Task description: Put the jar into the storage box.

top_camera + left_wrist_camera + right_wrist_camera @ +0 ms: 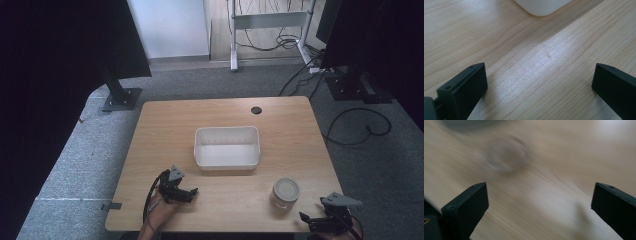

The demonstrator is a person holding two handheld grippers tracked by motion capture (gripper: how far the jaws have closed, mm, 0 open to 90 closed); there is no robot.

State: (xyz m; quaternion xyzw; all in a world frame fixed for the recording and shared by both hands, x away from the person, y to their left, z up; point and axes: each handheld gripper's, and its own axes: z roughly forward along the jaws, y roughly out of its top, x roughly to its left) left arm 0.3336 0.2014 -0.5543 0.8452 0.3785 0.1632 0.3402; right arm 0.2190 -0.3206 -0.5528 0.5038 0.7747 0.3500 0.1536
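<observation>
Jar [285, 192] stands upright on table [165, 130], lid facing up, long axis vertical; near front-right edge, in front of white bin [227, 146]. Right gripper [312, 221] just beside it, jaws wide, empty. Left gripper [190, 192] low over wood, jaws wide, empty

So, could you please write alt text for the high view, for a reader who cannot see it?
A wooden table seen from above holds an empty white bin at its centre and a small lidded jar near the front right. The left gripper rests on the table at front left, jaws open; the right gripper sits at the front right edge beside the jar.
</observation>
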